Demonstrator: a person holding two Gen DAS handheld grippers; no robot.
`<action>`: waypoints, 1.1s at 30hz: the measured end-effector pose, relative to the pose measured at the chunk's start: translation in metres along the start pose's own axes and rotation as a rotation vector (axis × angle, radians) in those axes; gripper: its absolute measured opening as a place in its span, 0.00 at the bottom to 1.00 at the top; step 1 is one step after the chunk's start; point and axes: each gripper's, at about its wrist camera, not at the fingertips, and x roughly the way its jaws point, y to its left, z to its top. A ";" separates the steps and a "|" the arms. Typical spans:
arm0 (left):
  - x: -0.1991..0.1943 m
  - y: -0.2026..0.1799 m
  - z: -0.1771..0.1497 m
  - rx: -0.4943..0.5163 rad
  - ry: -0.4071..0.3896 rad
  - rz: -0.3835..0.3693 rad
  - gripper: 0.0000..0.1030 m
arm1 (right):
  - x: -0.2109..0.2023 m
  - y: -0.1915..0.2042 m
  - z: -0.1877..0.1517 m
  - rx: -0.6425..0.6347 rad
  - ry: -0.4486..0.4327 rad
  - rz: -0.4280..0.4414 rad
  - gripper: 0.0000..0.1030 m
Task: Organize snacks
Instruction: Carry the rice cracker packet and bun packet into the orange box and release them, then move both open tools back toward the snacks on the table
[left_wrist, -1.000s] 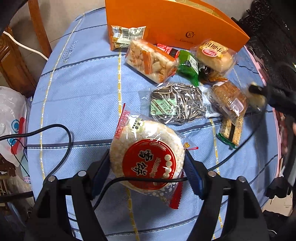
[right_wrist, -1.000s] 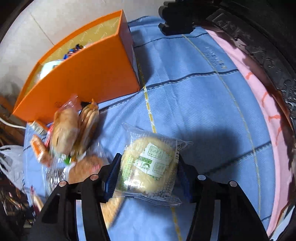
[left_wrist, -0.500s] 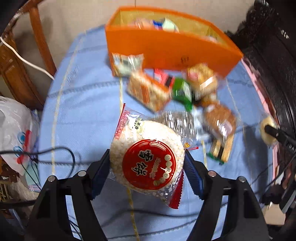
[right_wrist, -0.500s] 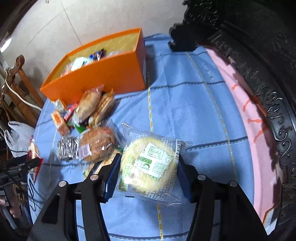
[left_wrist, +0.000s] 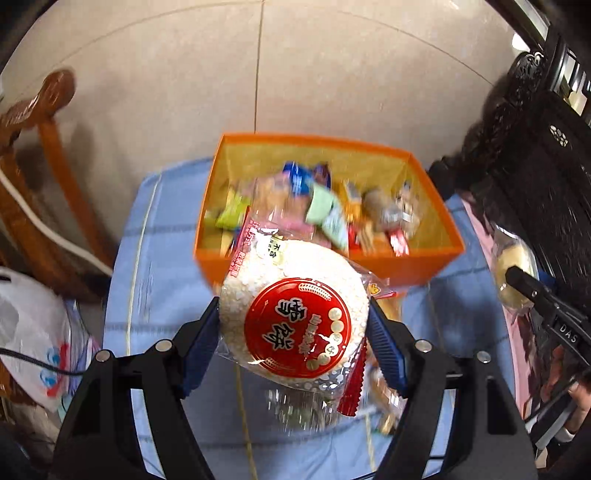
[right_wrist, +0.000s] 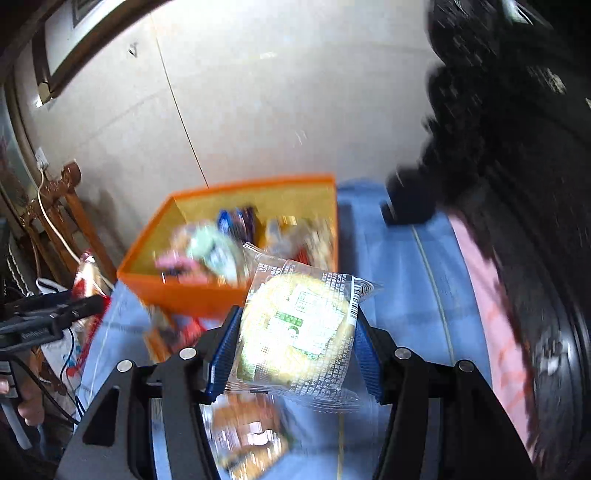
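Note:
My left gripper (left_wrist: 293, 332) is shut on a round rice cracker pack (left_wrist: 295, 317) with a red label, held high above the blue tablecloth. My right gripper (right_wrist: 293, 338) is shut on a yellow cake in a clear wrapper (right_wrist: 295, 328), also lifted. An orange box (left_wrist: 424, 266) with several snack packs inside stands at the far side of the table; it also shows in the right wrist view (right_wrist: 184, 295). The right gripper with its cake shows at the right edge of the left wrist view (left_wrist: 513, 273). Loose snacks (right_wrist: 243, 439) lie blurred on the cloth below.
A wooden chair (left_wrist: 44, 155) and a white plastic bag (left_wrist: 33, 339) are on the left. Dark carved furniture (left_wrist: 535, 147) is on the right. A tiled wall (left_wrist: 258, 74) rises behind the table (right_wrist: 399, 258).
Both grippers have risen well above the table with their packs, and both views now look down into the orange box from higher up. The loose snacks have dropped below the grippers.

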 end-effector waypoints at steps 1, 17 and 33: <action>0.004 -0.003 0.011 0.005 -0.006 -0.005 0.71 | 0.005 0.005 0.014 -0.021 -0.023 0.005 0.56; 0.078 0.007 0.077 -0.051 0.028 0.077 0.92 | 0.085 0.026 0.069 -0.052 -0.042 -0.107 0.73; 0.041 0.027 -0.011 -0.099 0.105 0.109 0.96 | 0.030 0.012 -0.032 -0.051 0.067 -0.071 0.90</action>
